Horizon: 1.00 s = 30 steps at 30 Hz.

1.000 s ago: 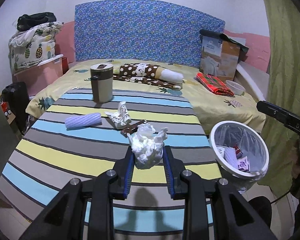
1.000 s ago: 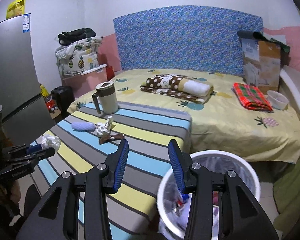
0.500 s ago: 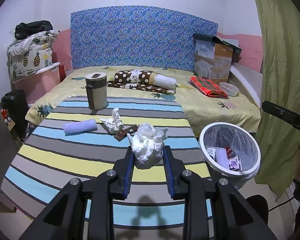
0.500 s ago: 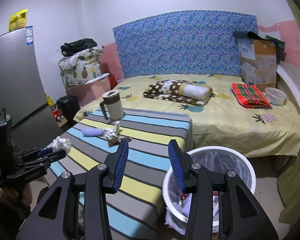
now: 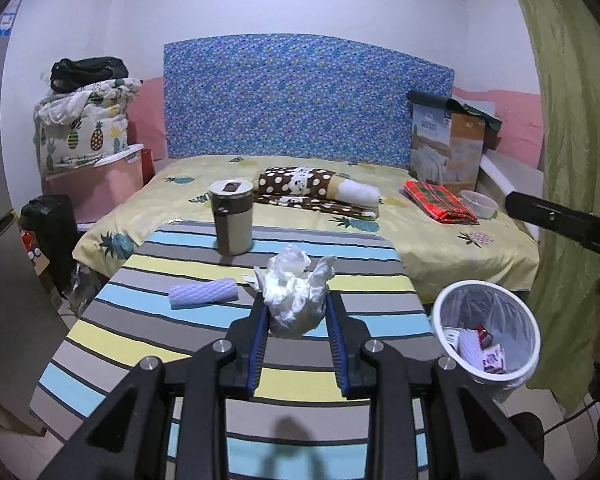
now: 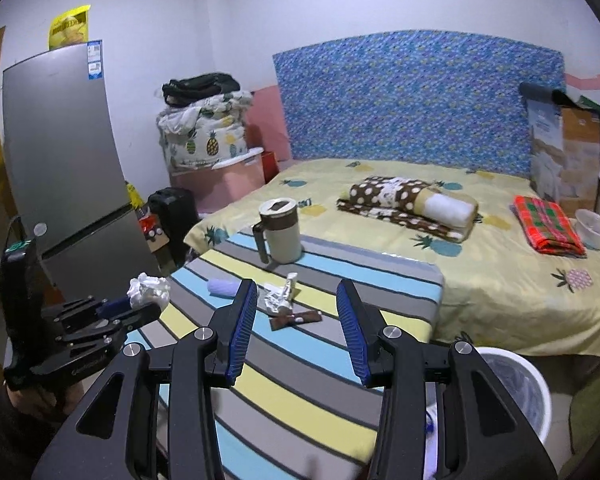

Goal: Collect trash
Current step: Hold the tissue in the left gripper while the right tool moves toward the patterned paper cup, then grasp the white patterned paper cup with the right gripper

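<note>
One wad of crumpled white tissue is pinched in your left tongs, the blue pads pressing it on both sides. A second ago the wad sat low, close to the striped counter. Now it rides higher in the middle of the left view, and the counter looks farther below it. In the right view, at the lower left of the frame, you can see the same wad held up in the air, clear of the counter edge. So the pick-up looks done, and the carry has begun.

The white trash bin stands at the lower right of the left view, beside the counter, with a few scraps already inside. The tissue is not over it yet. I think your next job is to swing the wad to the right until it hangs above the rim, then let go.

Your right tongs are spread apart with nothing between them, and they have swung over from the bin toward the counter. More trash waits there: a crumpled silver wrapper, a brown wrapper and a pale purple roll. The lidded mug is probably not trash.
</note>
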### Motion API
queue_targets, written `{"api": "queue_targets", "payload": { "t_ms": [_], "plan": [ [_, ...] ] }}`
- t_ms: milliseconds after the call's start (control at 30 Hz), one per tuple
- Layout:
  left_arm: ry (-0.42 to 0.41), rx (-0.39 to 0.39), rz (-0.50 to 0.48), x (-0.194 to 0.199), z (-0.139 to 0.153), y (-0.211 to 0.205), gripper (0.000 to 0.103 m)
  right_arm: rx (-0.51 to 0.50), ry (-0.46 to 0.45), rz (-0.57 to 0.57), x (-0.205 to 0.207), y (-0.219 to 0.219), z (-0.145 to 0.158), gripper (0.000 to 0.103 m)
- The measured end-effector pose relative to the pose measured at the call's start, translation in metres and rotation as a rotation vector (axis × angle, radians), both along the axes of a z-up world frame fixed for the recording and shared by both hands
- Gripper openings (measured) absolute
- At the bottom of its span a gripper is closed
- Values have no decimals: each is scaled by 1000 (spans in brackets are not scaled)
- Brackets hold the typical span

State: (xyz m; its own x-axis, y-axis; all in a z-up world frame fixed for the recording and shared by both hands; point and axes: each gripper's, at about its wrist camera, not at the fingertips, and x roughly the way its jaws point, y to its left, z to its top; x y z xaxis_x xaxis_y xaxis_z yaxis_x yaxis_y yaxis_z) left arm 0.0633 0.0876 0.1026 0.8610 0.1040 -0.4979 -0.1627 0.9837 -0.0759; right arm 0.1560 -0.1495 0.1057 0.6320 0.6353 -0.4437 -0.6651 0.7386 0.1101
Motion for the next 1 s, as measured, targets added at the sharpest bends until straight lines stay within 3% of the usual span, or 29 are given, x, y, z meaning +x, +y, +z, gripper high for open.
{"api": "queue_targets", "payload": {
  "t_ms": [300,633,1000],
  "plan": [
    [77,-56,80,26,-48,43,30,-83,147,32,53,54,-53,44],
    [129,-107,146,51,-91,81,30,-161,246,70,87,100,-87,44],
    [163,-149,144,67,-115,95,30,-216,332,85,120,134,-122,44]
  ]
}}
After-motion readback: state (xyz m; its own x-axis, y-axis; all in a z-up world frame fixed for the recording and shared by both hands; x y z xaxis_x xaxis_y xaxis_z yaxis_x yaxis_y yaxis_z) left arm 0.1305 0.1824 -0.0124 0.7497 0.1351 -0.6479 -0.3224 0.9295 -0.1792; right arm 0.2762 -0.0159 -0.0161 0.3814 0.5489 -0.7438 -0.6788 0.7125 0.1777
